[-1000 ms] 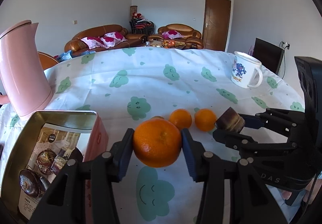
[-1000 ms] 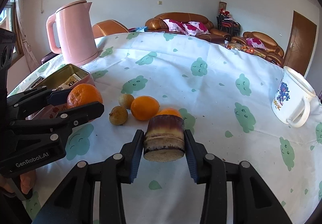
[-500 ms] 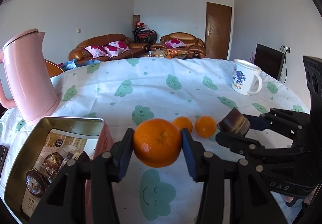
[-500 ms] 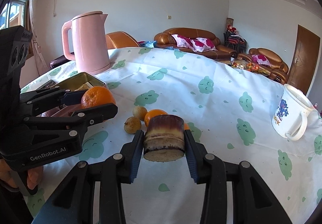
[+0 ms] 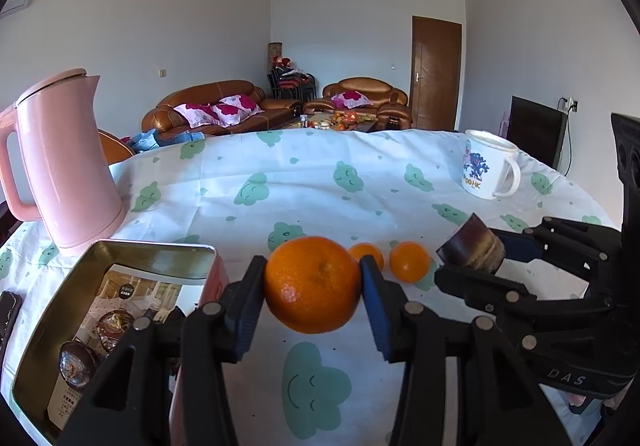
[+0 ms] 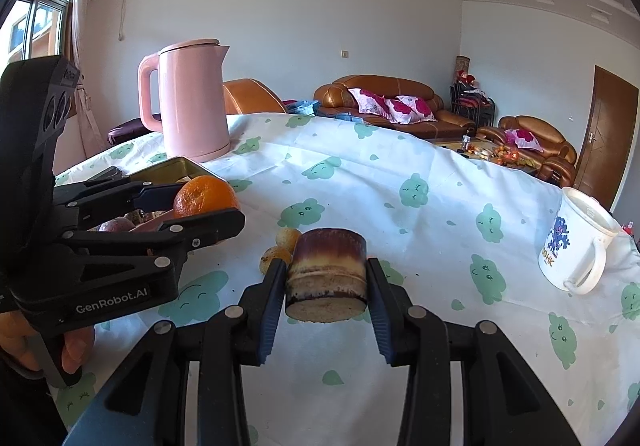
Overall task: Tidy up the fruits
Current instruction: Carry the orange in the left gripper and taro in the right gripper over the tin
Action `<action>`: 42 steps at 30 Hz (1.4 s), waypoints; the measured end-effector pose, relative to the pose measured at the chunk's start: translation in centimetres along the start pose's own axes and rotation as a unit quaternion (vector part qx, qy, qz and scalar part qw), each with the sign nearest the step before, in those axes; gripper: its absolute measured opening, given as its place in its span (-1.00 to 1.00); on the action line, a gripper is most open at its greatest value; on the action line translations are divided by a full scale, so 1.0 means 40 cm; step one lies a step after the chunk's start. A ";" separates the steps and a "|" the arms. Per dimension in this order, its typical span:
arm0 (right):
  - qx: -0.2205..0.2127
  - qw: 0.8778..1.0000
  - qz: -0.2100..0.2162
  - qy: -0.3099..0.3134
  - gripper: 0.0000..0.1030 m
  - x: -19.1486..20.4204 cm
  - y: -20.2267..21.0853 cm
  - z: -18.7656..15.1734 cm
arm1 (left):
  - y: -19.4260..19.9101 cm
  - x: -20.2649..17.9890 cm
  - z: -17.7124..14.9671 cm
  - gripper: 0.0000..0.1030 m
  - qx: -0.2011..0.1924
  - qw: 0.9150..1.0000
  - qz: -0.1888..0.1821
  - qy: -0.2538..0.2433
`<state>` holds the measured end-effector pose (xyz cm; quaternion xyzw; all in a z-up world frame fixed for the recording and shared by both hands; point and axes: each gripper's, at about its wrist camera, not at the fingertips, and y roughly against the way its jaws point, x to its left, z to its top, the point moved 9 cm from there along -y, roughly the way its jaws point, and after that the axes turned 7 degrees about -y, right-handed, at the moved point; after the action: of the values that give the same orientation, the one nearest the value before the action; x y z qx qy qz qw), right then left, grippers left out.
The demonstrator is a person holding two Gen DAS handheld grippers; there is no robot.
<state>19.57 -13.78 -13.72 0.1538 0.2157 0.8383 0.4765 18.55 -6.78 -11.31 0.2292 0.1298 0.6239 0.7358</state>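
You have raised both grippers: the kettle and far wall now show more fully than a second ago, and each grip is unchanged.

Your left gripper (image 5: 313, 286) is clamped on the orange (image 5: 312, 284) above the tablecloth (image 5: 304, 181), beside the open tin (image 5: 48, 326), which holds dark round pieces on printed paper. Your right gripper (image 6: 327, 284) grips the sugarcane stub (image 6: 328, 274). Two small oranges (image 5: 409, 261) and two brownish fruits (image 6: 288, 237) lie on the cloth; the pink kettle (image 6: 192, 101) and mug (image 6: 576, 246) stand beyond.
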 end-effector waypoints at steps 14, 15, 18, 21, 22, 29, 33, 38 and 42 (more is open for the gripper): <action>-0.035 0.999 0.006 0.013 -0.19 0.012 0.032 0.014 | 0.030 0.001 0.014 -0.06 -0.030 0.999 0.017 -0.008; -0.039 0.999 0.007 0.014 -0.19 0.014 0.035 0.016 | 0.032 0.000 0.015 -0.06 -0.032 0.999 0.018 -0.009; -0.047 0.999 0.010 0.016 -0.19 0.016 0.042 0.019 | 0.040 0.000 0.017 -0.06 -0.039 0.999 0.023 -0.011; -0.054 0.998 0.010 0.019 -0.19 0.020 0.048 0.021 | 0.049 -0.001 0.021 -0.06 -0.048 0.998 0.029 -0.014; -0.056 0.998 0.011 0.020 -0.19 0.022 0.051 0.021 | 0.052 -0.002 0.022 -0.06 -0.050 0.998 0.030 -0.016; -0.070 0.997 0.013 0.024 -0.19 0.027 0.065 0.024 | 0.066 -0.004 0.027 -0.06 -0.064 0.997 0.040 -0.021; -0.079 0.997 0.014 0.023 -0.19 0.027 0.072 0.027 | 0.079 -0.003 0.029 -0.06 -0.074 0.996 0.047 -0.022; -0.089 0.996 0.016 0.022 -0.19 0.029 0.082 0.028 | 0.100 0.000 0.033 -0.06 -0.091 0.994 0.057 -0.024; -0.097 0.995 0.019 0.021 -0.19 0.031 0.087 0.033 | 0.106 0.000 0.034 -0.06 -0.094 0.993 0.060 -0.025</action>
<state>17.01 -14.01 -10.73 0.0930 0.1406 0.8672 0.4686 15.57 -6.53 -8.02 0.1819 0.0384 0.6705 0.7182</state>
